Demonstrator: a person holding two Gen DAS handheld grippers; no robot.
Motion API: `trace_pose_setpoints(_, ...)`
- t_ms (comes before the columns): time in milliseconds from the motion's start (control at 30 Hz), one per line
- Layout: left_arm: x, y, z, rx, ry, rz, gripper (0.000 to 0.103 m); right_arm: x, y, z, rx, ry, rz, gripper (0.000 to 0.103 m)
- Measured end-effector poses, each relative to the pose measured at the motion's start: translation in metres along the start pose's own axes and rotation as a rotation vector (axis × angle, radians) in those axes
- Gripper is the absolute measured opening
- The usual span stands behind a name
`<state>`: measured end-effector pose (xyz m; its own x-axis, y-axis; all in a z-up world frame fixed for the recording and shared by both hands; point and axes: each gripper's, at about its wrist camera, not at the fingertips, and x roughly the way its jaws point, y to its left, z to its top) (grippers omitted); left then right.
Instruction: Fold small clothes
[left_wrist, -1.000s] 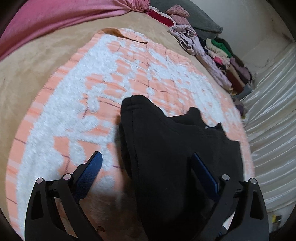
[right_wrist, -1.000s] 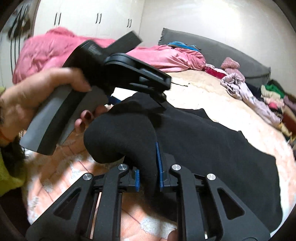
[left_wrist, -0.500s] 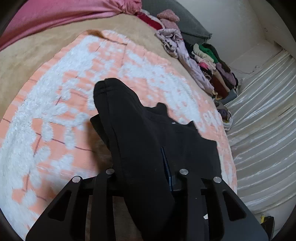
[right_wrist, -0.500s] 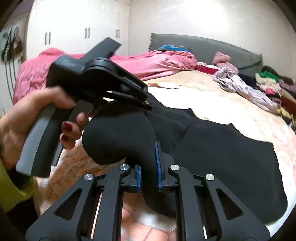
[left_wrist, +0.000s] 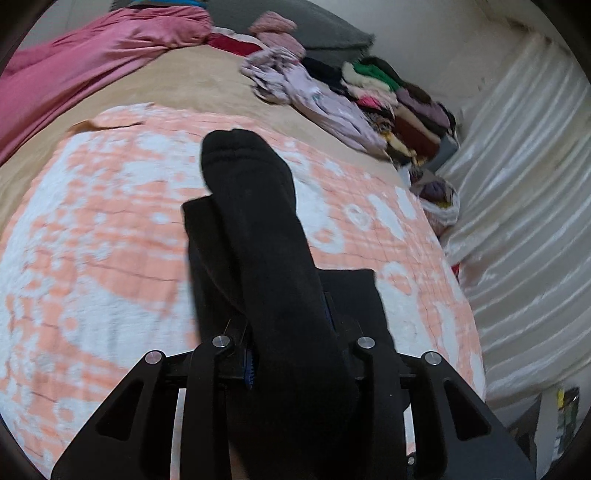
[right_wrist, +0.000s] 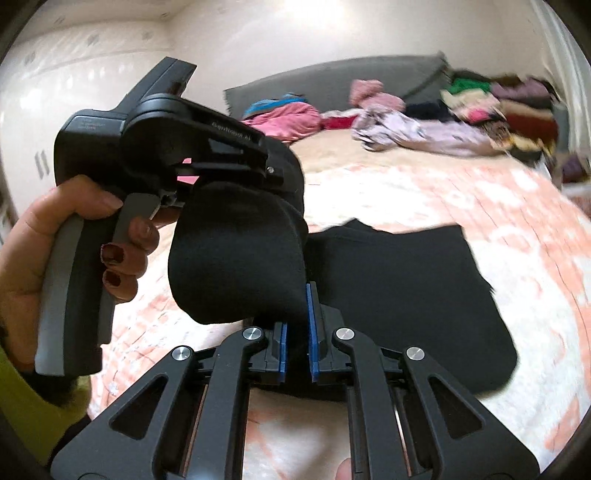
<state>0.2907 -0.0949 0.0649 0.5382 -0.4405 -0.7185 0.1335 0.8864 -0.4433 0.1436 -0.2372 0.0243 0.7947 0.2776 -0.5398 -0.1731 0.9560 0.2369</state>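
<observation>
Black garment (right_wrist: 406, 295) lifted at one edge over the orange-and-white blanket (left_wrist: 92, 240), the rest draped on it. Left gripper (left_wrist: 288, 343) – jaws just closed, clamped on a thick fold. Right gripper (right_wrist: 295, 332) – jaws nearly together, pinching the same edge; 2 grips side by side.

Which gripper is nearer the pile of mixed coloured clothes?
Right, marginally, it seems. The right gripper and left gripper, both clamping the black fabric garment, sit well short of that pile.
</observation>
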Motion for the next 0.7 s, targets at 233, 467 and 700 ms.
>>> trace_pose_setpoints(233,0.058,-0.068,-0.006,0.109,0.091,0.061,0.028,-0.001,-0.052,-0.006,0.144,0.060,-0.025,0.004)
trace_pose_setpoints(467,0.106,-0.084,-0.015,0.130,0.144,0.115,0.034,0.018,-0.093,-0.020,0.385,0.130,0.064,0.004)
trace_pose_setpoints(700,0.093,-0.089,-0.015,0.071,0.127,-0.096,0.078,0.026,-0.127,-0.032,0.585,0.183,0.090,0.010)
